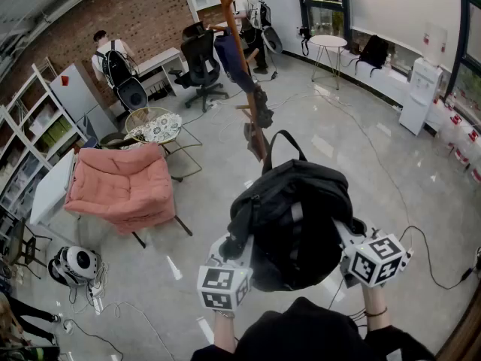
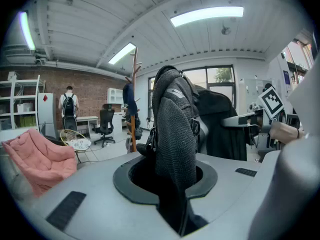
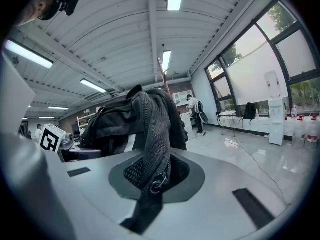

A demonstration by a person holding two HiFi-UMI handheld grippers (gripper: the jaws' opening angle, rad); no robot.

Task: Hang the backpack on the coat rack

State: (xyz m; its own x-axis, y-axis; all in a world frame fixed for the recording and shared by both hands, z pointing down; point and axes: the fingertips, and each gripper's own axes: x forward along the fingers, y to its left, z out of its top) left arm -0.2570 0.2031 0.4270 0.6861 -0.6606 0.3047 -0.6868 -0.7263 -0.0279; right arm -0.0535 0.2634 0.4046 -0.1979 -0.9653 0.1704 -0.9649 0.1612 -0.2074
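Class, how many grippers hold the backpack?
2: the left gripper clamps a mesh strap at the backpack's left side, the right gripper another at its right. Neither is hidden.

Bare floor (image 1: pixel 338 153) lay open between the backpack (image 1: pixel 297 216) and the coat rack (image 1: pixel 223 6); dark garments (image 1: pixel 234 60) crowded its pegs; a pink armchair (image 1: pixel 120 186) and a round table (image 1: pixel 154 126) closed off the left; an office chair (image 1: pixel 201 62) stood beyond
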